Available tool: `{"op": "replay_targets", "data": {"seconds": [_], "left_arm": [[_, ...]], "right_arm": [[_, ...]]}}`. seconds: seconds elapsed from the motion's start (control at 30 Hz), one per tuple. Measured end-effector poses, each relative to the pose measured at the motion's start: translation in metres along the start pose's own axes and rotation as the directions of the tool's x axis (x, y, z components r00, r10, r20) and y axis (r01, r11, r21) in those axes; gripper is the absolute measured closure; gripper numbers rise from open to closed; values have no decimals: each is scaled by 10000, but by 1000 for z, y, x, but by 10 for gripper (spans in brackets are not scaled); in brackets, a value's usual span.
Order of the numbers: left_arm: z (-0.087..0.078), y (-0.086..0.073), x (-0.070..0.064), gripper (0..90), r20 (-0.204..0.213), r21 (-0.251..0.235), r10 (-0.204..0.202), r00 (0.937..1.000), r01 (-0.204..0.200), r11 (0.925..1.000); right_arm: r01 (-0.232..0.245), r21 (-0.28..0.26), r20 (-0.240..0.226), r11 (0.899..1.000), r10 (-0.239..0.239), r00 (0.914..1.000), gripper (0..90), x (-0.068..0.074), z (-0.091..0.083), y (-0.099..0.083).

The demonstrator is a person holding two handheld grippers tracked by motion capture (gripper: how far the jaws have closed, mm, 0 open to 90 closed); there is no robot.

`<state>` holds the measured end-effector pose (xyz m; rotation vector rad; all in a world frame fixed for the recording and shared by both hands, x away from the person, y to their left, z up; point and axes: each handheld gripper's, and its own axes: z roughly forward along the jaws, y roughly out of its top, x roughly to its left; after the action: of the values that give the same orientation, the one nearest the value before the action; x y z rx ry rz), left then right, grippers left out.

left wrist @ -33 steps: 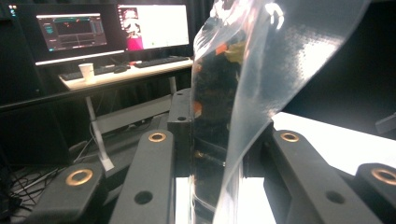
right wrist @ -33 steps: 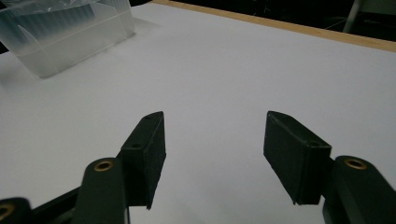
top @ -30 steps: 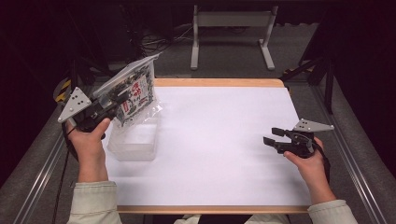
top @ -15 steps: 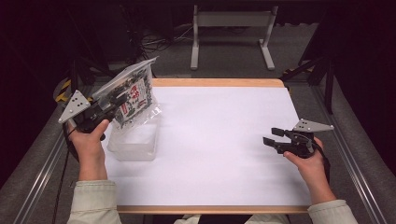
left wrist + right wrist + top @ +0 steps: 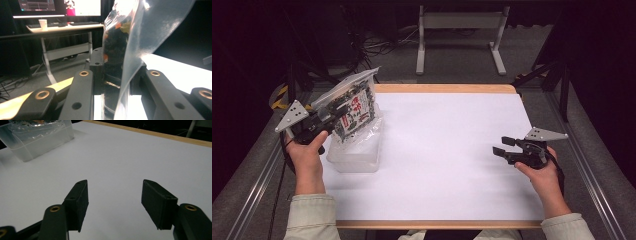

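On white table (image 5: 452,150), left claw (image 5: 328,121) pinching snack bag (image 5: 354,107) over clear tub (image 5: 357,155), right claw (image 5: 502,146) spread, dark room

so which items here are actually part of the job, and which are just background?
In the job:
left tongs, shut on the clear bag
clear plastic tub under the bag

Idle or lying about:
right tongs, open over the white table
desk frame beyond the table

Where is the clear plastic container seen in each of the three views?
High view: clear plastic container at the table's left, under the bag that the left gripper holds.
Left gripper view: not in it.
Right gripper view: upper left corner.
Shared landmark: the white table.
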<state>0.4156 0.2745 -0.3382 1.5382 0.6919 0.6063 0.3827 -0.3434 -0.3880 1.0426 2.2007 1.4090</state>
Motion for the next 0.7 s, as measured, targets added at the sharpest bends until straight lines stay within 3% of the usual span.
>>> {"op": "replay_targets", "data": {"seconds": [0.4, 0.5, 0.7], "left_arm": [[0, -13, 9, 713, 19, 65, -453, 9990, 452, 9990], [4, -14, 8, 713, -189, 624, -297, 9994, 308, 9976], [10, -16, 6, 713, -36, 777, -114, 9999, 117, 9969]], "right_arm": [[-21, 35, -20, 10000, 21, 10000, 387, 0, 1, 0], [-62, 34, -30, 10000, 62, 10000, 386, 0, 2, -1], [-85, 17, -38, 10000, 85, 10000, 384, 0, 2, -1]]}}
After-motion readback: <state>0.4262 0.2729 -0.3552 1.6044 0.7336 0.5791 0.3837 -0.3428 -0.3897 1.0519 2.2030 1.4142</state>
